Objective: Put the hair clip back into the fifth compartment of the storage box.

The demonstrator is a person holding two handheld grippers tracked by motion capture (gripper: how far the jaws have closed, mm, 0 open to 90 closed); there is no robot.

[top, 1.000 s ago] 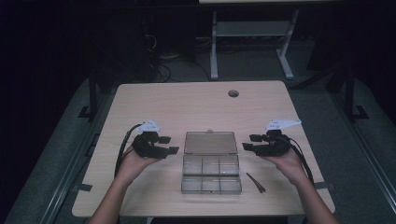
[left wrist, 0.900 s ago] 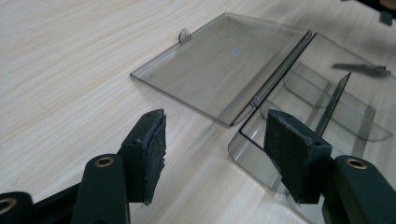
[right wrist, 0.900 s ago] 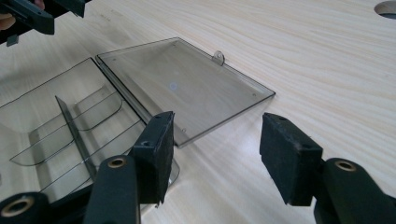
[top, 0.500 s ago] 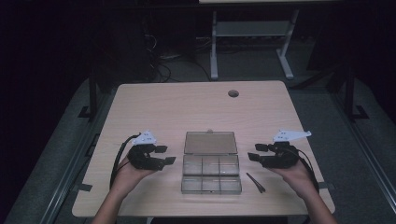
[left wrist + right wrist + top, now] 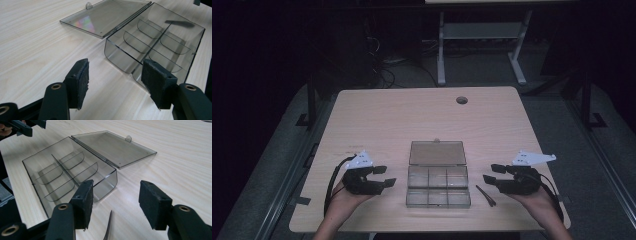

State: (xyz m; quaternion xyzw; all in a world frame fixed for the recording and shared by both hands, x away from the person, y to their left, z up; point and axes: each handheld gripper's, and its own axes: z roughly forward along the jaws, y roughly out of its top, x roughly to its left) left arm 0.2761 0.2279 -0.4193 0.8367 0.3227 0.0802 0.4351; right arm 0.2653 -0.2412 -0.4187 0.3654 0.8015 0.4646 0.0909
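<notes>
Both tools are held with jaws spread and nothing between them. Nearest the right tool, just inward of its tips, a thin dark tweezers-like piece lies on the worktop, its long axis slanting away from that tool; I judge the right hand nearer to it. Beyond, between the right and the left tool, sits a clear compartment box, lid folded flat on the far side. No readable writing anywhere.

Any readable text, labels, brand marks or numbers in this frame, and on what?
None can be read. The clear compartment box, its open lid, the table and both grippers' black pads carry no lettering. Faint dark specks on the table near the left gripper in the high view are too small to read.
</notes>
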